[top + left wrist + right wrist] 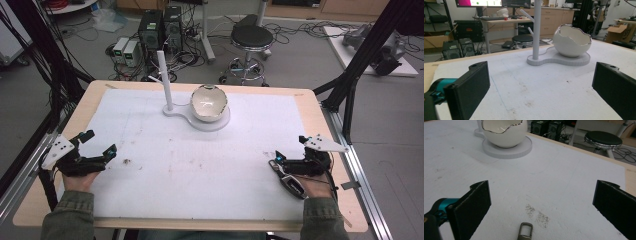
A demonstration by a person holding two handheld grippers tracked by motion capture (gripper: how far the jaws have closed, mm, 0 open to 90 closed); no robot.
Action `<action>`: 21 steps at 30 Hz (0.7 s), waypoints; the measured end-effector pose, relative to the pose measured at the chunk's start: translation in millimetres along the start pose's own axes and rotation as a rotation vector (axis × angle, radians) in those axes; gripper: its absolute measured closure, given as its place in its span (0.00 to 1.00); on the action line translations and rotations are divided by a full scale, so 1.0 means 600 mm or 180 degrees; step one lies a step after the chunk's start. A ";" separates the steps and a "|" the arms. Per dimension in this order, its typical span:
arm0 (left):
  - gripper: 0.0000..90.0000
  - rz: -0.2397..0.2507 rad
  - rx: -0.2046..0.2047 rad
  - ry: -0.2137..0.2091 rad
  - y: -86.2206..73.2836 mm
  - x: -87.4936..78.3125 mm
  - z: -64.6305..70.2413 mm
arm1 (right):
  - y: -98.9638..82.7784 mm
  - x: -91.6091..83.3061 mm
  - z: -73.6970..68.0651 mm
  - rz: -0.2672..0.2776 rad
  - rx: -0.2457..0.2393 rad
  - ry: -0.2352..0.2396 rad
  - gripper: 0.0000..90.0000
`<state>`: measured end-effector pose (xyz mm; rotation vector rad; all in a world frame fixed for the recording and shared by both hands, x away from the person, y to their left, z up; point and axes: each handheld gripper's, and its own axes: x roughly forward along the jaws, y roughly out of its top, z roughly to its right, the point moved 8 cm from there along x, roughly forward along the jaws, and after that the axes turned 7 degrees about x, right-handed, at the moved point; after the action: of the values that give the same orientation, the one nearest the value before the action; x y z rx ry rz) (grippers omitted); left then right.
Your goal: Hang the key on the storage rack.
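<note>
Two grippers sit low at the near edge of my table (310, 107): the left gripper (100, 145) at the near left, jaws spread wide over bare white mat (200, 165), and the right gripper (290, 161) at the near right, also wide and holding nothing. Beside the right one lies a small key fob (291, 183), its metal loop between those jaws. Far centre, an egg-shaped bowl (209, 103) rests on a white stand (172, 111) beside its upright post (164, 80).

Olive-green sleeves (67, 215); each hand's gripper (97, 150) has 2 black flat jaws, teal fittings and a grey triangular plate (326, 144).
</note>
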<state>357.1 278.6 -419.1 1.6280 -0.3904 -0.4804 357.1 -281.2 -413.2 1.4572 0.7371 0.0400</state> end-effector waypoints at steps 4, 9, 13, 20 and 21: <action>0.02 0.0000 -0.0010 -0.0003 -0.001 0.001 -0.001 | 0.005 0.006 -0.004 -0.0053 0.0028 0.0063 0.01; 0.02 0.0005 -0.0019 0.0004 0.000 0.000 -0.002 | 0.001 0.023 -0.016 -0.0263 -0.0043 0.0127 0.01; 0.02 0.0007 -0.0022 0.0005 0.000 0.000 -0.003 | -0.004 0.035 -0.024 -0.0440 -0.0104 0.0170 0.01; 0.02 -0.0056 -0.0005 -0.0039 -0.005 0.006 0.002 | -0.011 0.045 -0.031 -0.0835 -0.0286 0.0170 0.01; 0.02 -0.0056 -0.0005 -0.0039 -0.005 0.006 0.002 | -0.011 0.045 -0.031 -0.0835 -0.0286 0.0170 0.01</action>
<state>359.2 276.1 -422.7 1.6288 -0.3851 -0.5042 366.8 -253.5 -429.7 1.2686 0.9535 -0.0886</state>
